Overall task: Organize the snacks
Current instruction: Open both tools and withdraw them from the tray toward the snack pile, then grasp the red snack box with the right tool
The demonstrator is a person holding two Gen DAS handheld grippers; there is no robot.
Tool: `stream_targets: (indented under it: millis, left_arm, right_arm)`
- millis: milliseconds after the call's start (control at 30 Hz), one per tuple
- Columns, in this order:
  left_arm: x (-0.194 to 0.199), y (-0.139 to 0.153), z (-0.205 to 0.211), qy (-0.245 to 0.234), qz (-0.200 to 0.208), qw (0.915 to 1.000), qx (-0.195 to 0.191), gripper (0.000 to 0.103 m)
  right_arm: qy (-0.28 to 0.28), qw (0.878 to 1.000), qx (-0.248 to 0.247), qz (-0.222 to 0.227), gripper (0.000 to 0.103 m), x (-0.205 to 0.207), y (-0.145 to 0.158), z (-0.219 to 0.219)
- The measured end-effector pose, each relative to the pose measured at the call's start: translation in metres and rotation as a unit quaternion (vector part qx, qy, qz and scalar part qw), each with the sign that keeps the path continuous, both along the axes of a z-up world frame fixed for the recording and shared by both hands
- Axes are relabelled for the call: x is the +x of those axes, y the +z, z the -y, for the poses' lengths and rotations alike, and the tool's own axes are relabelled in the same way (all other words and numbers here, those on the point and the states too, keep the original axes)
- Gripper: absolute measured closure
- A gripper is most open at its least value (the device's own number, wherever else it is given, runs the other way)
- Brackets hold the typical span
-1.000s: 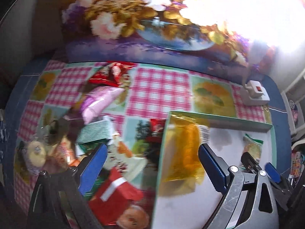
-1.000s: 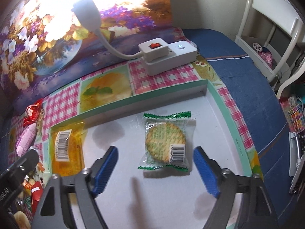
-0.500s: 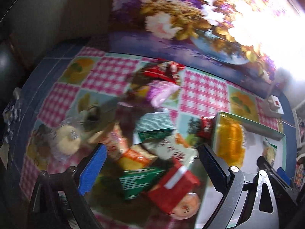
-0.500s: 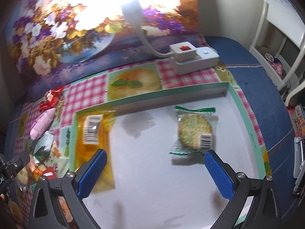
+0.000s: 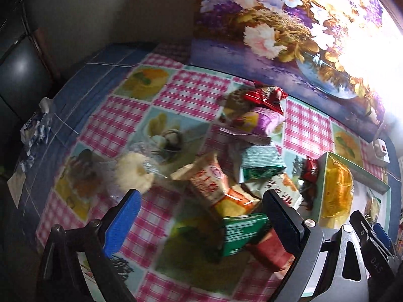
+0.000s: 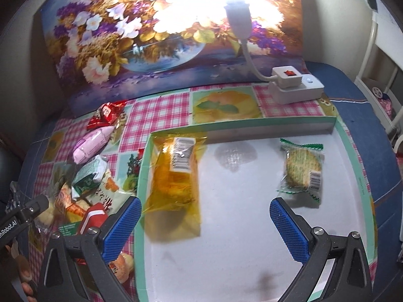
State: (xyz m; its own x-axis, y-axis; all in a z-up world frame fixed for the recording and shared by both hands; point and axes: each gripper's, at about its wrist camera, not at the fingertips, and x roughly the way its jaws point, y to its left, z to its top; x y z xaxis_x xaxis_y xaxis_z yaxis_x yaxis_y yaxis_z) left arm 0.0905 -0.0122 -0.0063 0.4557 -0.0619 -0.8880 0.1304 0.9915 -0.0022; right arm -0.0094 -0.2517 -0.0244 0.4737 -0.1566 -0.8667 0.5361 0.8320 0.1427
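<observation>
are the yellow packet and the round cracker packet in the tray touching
Apart. The right wrist view shows bare white tray floor between the yellow packet and the cracker packet.

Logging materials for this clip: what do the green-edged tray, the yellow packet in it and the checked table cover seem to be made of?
Tray: probably cardboard, matte white floor, thin flat green-printed walls like a box lid.
Yellow packet: clear glossy plastic film, tinted amber; it shines, and a barcode sticker sits on it.
Table cover: likely printed vinyl or oilcloth, with a slight sheen; cloth cannot be ruled out.
</observation>
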Motion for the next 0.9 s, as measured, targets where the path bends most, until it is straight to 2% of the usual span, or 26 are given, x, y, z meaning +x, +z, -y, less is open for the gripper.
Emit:
stream_targets:
  millis: [267, 400, 633, 900]
  left_arm:
    - [0.002, 0.005, -0.018, -0.001, 0.005, 1.0, -0.004, 0.006]
    - [0.005, 0.003, -0.023, 0.002, -0.003, 1.0, -0.009, 0.006]
    - [0.01, -0.016, -0.034, 0.013, -0.042, 0.9989, -0.014, 0.006]
    - [0.013, -0.028, -0.051, 0.042, -0.072, 0.9959, -0.036, 0.006]
  right_arm:
    - [0.018, 0.998, 0.048, 0.019, 0.0, 0.003, -0.003, -0.02]
    - [0.038, 0.998, 0.039, 0.016, 0.0, 0.008, -0.002, -0.036]
    - [0.094, 0.995, 0.022, 0.01, 0.0, 0.02, 0.0, -0.07]
    - [0.151, 0.988, 0.013, 0.001, 0.0, 0.031, -0.006, -0.105]
